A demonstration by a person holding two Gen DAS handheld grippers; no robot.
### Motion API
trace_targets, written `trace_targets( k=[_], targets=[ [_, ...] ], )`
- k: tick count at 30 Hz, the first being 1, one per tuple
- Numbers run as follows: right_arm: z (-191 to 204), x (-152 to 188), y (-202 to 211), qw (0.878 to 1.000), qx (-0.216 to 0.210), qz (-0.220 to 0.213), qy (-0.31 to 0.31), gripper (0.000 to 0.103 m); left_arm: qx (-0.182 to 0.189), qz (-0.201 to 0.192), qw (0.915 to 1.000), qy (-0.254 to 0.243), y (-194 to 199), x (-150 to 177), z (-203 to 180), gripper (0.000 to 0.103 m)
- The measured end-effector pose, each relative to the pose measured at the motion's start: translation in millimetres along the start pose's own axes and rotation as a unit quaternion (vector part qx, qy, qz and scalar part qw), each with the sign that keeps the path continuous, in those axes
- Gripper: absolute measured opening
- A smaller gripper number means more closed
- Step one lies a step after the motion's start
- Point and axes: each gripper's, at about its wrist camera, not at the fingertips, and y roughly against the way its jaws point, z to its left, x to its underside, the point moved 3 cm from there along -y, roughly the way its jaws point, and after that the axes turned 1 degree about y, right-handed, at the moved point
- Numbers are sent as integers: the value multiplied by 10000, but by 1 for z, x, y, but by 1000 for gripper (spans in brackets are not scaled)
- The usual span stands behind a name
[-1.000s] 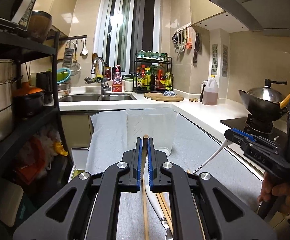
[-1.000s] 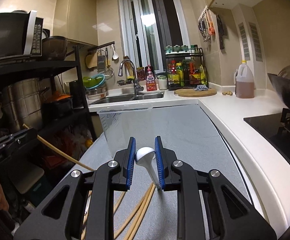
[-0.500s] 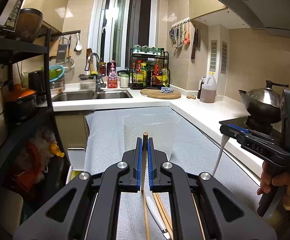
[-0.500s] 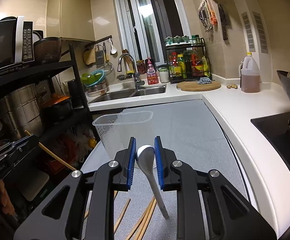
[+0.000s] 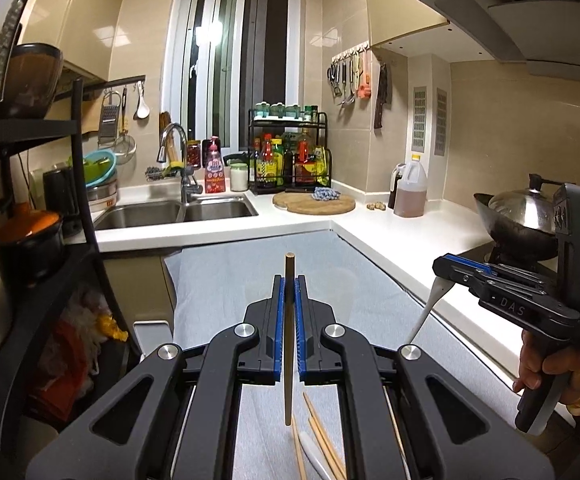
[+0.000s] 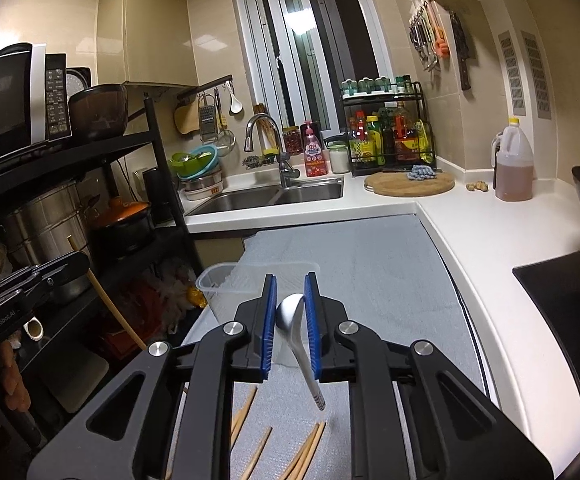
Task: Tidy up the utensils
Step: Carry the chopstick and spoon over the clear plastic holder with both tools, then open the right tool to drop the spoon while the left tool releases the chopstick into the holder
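Observation:
My left gripper (image 5: 289, 286) is shut on a wooden chopstick (image 5: 288, 344), held upright above the grey mat (image 5: 229, 280). My right gripper (image 6: 290, 292) is shut on a white spoon (image 6: 296, 332) by its bowl, handle hanging down. It also shows in the left wrist view (image 5: 446, 266) at the right, with the spoon (image 5: 430, 300) hanging under it. A clear plastic utensil holder (image 6: 229, 292) stands on the mat just beyond the right gripper; it is hidden in the left wrist view. Several chopsticks (image 6: 302, 452) and another white spoon (image 5: 314, 456) lie on the mat below.
A black shelf rack (image 6: 89, 200) with pots stands at the left. A double sink (image 5: 177, 210), a spice rack (image 5: 290, 160), a cutting board (image 5: 314, 202) and an oil jug (image 5: 410, 188) sit at the back. A wok (image 5: 518, 220) sits on the stove at the right.
Both grippers have risen with their utensils. The chopstick now hangs clear of the mat. The clear holder has dropped out of the left wrist view and sits lower in the right one.

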Motion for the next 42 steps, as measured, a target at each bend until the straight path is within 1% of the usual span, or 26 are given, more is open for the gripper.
trace_targets(
  k=[5, 12, 17, 21, 25, 28, 30, 36, 38, 42],
  targets=[
    [4, -10, -5, 9999, -48, -5, 94, 11, -22, -83, 9999, -96, -5, -15, 0, 5],
    [1, -11, -11, 9999, -117, 51, 6, 10, 4, -38, 9999, -112, -13, -18, -1, 5],
    [2, -29, -6, 9997, -244, -2, -17, 10, 75, -86, 9998, -169, -10, -31, -4, 5],
    [6, -57, -2, 9992, -378, -83, -14, 10, 119, -259, 9993, -229, -6, -60, -7, 5],
    [15, -87, -1, 9982, -527, -277, -32, 10, 147, -558, 9977, -344, -3, -97, -11, 5],
    [20, -105, -3, 9972, -594, -461, 2, 10, 111, -675, 9965, -476, -9, -115, -17, 5],
    [24, -116, -7, 9964, -622, -571, 41, 10, 100, -696, 9962, -505, -16, -121, -20, 5],
    [32, -132, -28, 9949, -701, -725, 59, 10, 112, -700, 9966, -420, -39, -124, -19, 5],
    [32, -131, -38, 9945, -744, -739, 19, 10, 91, -656, 9971, -382, -50, -121, -15, 5],
    [27, -119, -64, 9954, -733, -596, -127, 10, 75, -548, 9982, -245, -70, -108, -7, 5]
  ],
)
